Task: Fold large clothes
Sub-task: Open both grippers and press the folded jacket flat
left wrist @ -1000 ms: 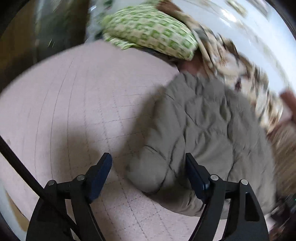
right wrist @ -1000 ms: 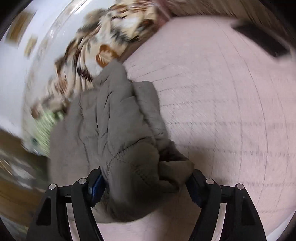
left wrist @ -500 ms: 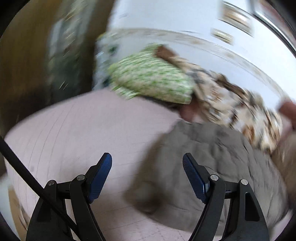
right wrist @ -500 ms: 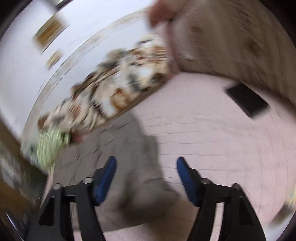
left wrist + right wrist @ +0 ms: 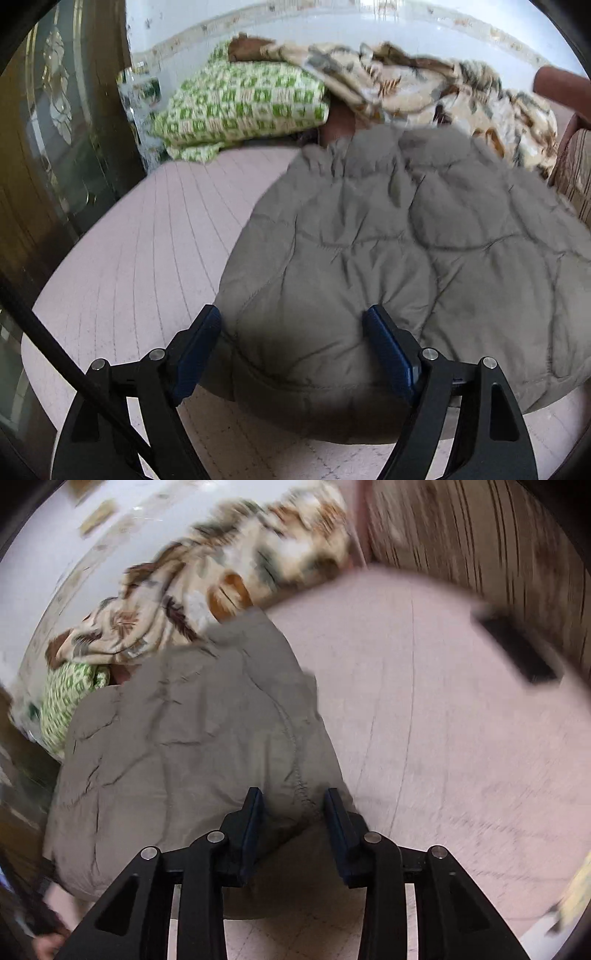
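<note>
A grey quilted jacket (image 5: 388, 251) lies folded on a pink quilted bedspread (image 5: 147, 251). My left gripper (image 5: 291, 336) is open, its fingers on either side of the jacket's near left edge. In the right wrist view the jacket (image 5: 184, 738) fills the left half. My right gripper (image 5: 293, 812) has its jaws partly closed around the jacket's near right corner, with a fold of fabric between the pads.
A green checked pillow (image 5: 240, 107) and a beige patterned blanket (image 5: 424, 88) lie at the head of the bed by the wall. A dark flat object (image 5: 517, 646) lies on the bedspread (image 5: 443, 720) at far right. A dark wooden cabinet (image 5: 44, 147) stands left.
Both grippers lifted away from the jacket half a second ago and have come back down to its near edge. The right gripper's jaws have narrowed around the corner.
</note>
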The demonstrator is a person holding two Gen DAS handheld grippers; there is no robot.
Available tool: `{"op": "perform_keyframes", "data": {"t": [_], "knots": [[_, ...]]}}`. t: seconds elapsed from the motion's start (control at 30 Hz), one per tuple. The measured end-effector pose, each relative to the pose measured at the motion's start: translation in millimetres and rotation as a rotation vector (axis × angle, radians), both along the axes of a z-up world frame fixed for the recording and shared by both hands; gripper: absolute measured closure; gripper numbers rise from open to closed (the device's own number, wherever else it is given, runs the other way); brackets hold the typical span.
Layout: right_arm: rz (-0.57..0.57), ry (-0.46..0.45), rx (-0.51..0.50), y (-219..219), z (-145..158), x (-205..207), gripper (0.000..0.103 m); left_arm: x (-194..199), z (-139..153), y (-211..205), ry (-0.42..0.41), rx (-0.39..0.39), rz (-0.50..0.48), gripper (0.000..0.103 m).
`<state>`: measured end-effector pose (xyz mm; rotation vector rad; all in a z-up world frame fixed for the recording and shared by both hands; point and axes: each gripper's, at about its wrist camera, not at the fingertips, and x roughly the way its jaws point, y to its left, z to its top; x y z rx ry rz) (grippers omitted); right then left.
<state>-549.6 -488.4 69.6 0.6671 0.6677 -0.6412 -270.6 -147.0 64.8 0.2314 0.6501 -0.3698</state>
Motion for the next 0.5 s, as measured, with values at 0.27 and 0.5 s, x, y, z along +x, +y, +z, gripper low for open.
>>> {"op": "perform_keyframes", "data": {"t": [0.27, 0.5], "knots": [[0.217, -0.009, -0.430, 88.6, 40.1, 38.6, 0.020, -46.5, 29.4, -14.6, -0.176, -0.114, -0.107, 0.022], [0.264, 0.063, -0.370, 117.1, 18.4, 83.8, 0.017, -56.5, 6.5, -46.5, -0.091, -0.055, -0.180, 0.022]]}}
